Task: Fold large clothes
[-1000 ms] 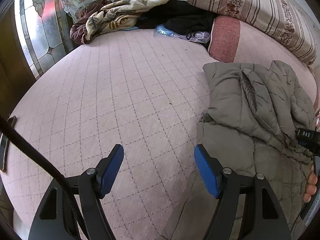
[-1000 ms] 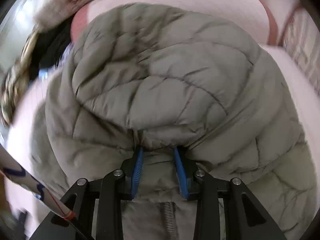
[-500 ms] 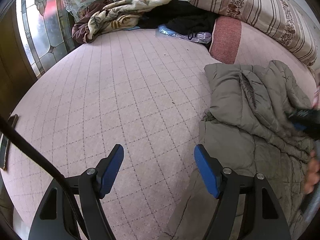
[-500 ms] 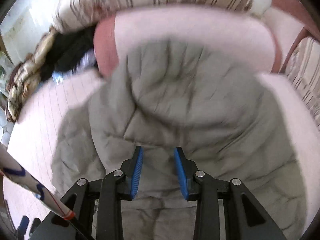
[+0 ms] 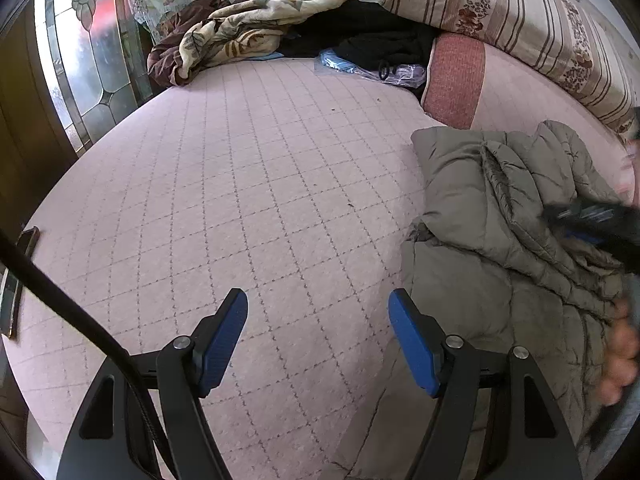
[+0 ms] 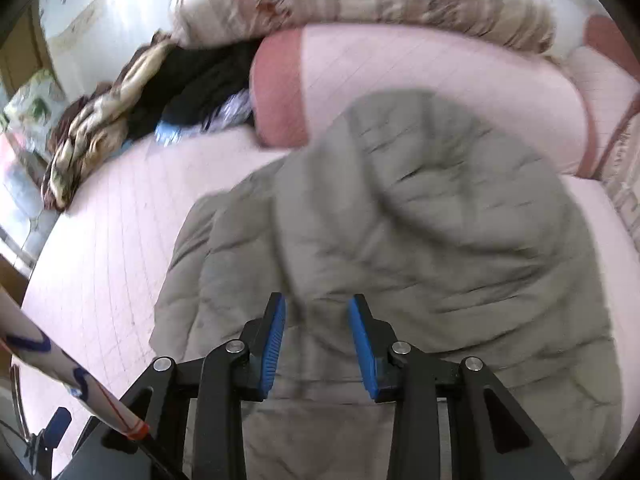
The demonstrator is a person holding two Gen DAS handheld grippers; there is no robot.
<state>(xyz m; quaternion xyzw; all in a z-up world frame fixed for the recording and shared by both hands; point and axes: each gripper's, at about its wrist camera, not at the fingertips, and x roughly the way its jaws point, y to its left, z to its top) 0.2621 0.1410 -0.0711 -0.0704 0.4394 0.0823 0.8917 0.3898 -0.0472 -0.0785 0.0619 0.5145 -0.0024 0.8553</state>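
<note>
Your left gripper (image 5: 318,336) hangs with its blue-padded jaws wide apart over the pink quilted bedspread (image 5: 248,184), nothing between them; its right pad sits just at the left edge of the grey-green padded quilted jacket (image 5: 504,240). That jacket lies bunched on the right side of the left wrist frame, its upper part folded over the lower in thick creases. In the right wrist frame the jacket (image 6: 420,220) fills the centre and lower right, blurred.

Your right gripper (image 6: 316,340) has just been opening its jaws; they stand apart above the jacket with no cloth pinched between the pads. In the left wrist view that gripper (image 5: 592,220) shows as a dark blur at the right edge over the jacket, with fingers (image 5: 620,356) below it.

At the top of the left wrist frame lie a heap of brown and cream blankets (image 5: 240,36), dark clothing (image 5: 372,28), a striped floral bolster (image 5: 500,12) and a reddish-pink cushion end (image 5: 454,80).
</note>
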